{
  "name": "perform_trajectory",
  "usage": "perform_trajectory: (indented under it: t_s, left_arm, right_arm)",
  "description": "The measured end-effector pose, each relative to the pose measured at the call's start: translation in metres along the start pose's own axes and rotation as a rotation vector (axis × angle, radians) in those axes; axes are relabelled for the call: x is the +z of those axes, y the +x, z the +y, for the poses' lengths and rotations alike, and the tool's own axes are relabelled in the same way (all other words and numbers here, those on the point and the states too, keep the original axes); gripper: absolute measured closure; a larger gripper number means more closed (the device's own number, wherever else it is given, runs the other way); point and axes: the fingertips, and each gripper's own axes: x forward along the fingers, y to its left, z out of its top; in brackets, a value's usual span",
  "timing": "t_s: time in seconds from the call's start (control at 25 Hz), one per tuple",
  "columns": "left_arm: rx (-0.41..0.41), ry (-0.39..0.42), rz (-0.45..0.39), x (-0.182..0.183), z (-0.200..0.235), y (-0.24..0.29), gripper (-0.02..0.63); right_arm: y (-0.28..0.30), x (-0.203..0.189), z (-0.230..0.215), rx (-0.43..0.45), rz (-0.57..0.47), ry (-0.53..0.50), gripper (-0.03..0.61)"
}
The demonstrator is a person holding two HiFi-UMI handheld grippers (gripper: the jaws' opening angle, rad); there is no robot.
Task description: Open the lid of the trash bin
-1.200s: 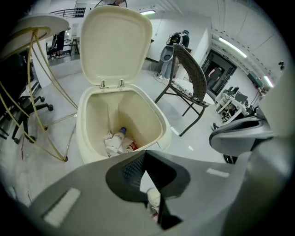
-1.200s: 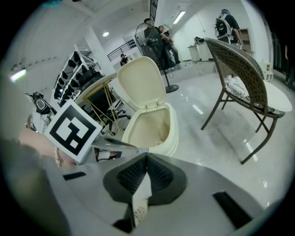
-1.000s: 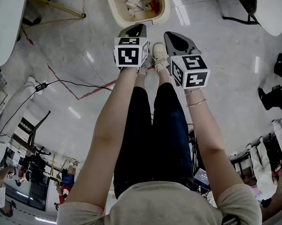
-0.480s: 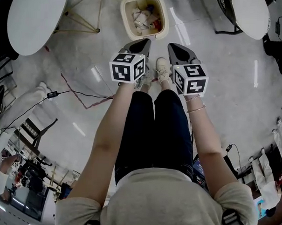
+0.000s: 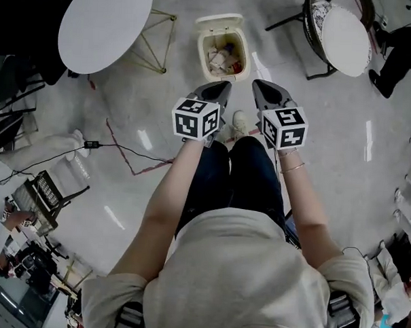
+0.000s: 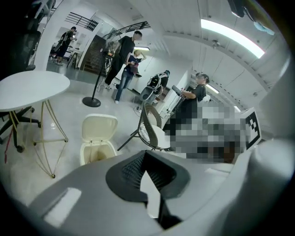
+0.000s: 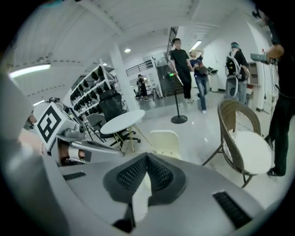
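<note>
1. You stand in a large, bright workshop on a pale glossy floor (image 5: 343, 132). A red tape line (image 5: 121, 149) and a thin black cable (image 5: 124, 148) cross the floor to your left.
2. Nearest to you, both bare forearms reach forward and down over your dark trousers. Each hand carries a grey gripper topped by a black-and-white marker cube.
3. Your left gripper (image 5: 222, 87) is clenched. Its own view shows the dark ribbed pads (image 6: 133, 168) meeting at the tips, with nothing between them and only floor showing through the gap behind.
4. Your right gripper (image 5: 260, 85) is clenched the same way, its tips together and empty in its own view (image 7: 147, 157).
5. A pale sneaker (image 5: 240, 120) shows between the two grippers, just below their tips.
6. Just beyond the tips, well apart from both grippers, the cream plastic trash bin (image 5: 203, 54) stands on the floor. Its hinged lid (image 5: 218, 21) is already tipped up on the far side, and crumpled litter shows inside.
7. The bin sits between a white round table on thin yellow wire legs (image 5: 106, 23), to your left, and a dark-framed chair with a white seat cushion (image 5: 346, 30), to your right.
8. Farthest off, the left gripper view shows several standing people (image 6: 123, 60) near a dark doorway.
</note>
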Motion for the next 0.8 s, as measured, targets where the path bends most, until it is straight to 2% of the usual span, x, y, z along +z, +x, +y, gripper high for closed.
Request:
perform_trajectory:
  t_s: [0.28, 0.4, 0.6, 0.8]
  left_arm:
    - [-0.023, 0.048, -0.091, 0.034, -0.035, -0.045, 0.607]
    - [-0.028, 0.090, -0.137, 0.051, -0.045, -0.056, 0.607]
    - [-0.045, 0.073, -0.211, 0.070, -0.059, -0.082, 0.607]
    - [-0.046, 0.107, -0.272, 0.100, -0.064, -0.104, 0.607]
  right_arm:
    - [-0.037, 0.045, 0.031, 0.028, -0.025, -0.193, 0.572]
    - [-0.051, 0.063, 0.040, 0.029, -0.066, -0.207, 0.572]
    - [-0.068, 0.084, 0.058, 0.044, -0.117, -0.209, 0.572]
    - [-0.072, 0.116, 0.076, 0.072, -0.164, -0.230, 0.572]
